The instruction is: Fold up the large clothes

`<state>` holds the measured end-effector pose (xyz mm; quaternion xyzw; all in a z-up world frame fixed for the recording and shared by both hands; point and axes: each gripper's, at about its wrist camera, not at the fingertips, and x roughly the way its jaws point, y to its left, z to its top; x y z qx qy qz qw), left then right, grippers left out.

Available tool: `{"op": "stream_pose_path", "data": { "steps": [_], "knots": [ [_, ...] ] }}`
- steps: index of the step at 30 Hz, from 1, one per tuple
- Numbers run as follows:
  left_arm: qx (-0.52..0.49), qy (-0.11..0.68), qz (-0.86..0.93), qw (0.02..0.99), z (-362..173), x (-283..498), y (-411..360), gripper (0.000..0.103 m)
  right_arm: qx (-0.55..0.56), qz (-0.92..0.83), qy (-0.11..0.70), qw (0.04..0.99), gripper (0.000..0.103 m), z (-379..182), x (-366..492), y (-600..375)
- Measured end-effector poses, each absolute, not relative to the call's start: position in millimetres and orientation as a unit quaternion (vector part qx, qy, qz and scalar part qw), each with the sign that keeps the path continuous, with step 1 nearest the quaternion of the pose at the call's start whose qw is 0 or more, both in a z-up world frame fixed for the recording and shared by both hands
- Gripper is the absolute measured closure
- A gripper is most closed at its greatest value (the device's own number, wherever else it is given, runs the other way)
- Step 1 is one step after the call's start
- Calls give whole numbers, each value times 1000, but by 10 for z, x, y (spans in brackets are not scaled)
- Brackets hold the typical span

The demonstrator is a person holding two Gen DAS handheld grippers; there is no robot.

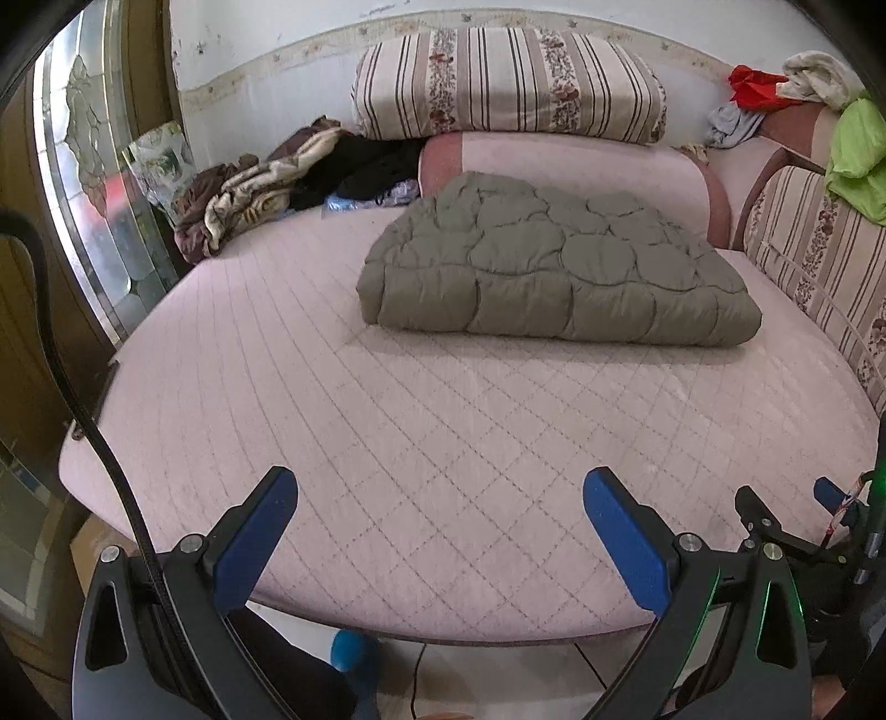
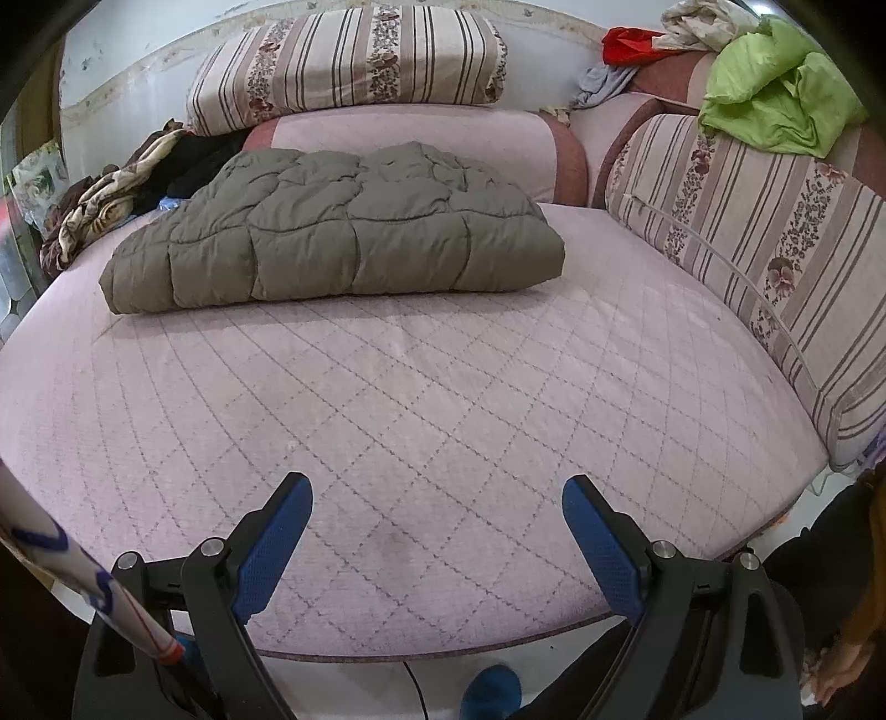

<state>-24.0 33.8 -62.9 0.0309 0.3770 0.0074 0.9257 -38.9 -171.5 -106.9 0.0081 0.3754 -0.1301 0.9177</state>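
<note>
A grey-green quilted padded garment (image 1: pixel 559 266) lies folded into a thick rectangle at the far side of the pink quilted mattress (image 1: pixel 387 443). It also shows in the right wrist view (image 2: pixel 338 232). My left gripper (image 1: pixel 440 487) is open and empty, low over the mattress's near edge, well short of the garment. My right gripper (image 2: pixel 437 493) is open and empty at the same near edge. The right gripper's blue tip (image 1: pixel 830 495) shows at the far right of the left wrist view.
A striped floral cushion (image 1: pixel 509 83) sits on a pink bolster (image 1: pixel 581 166) behind the garment. Crumpled brown and black clothes (image 1: pixel 277 183) lie at the back left. A striped cushion (image 2: pixel 747 232) lines the right side, with green cloth (image 2: pixel 775 94) and red cloth (image 2: pixel 626 44) above.
</note>
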Motion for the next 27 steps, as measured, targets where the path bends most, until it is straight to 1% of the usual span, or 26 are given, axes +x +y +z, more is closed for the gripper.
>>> {"op": "stream_pose_path", "data": {
  "steps": [11, 27],
  "knots": [
    [9, 412, -8, 911, -776, -146, 364, 0, -15, -139, 375, 916, 9, -1082, -356, -1664],
    [5, 425, -33, 904, -803, -188, 265, 0, -9, -156, 373, 915, 9, -1039, -386, -1730]
  ]
}}
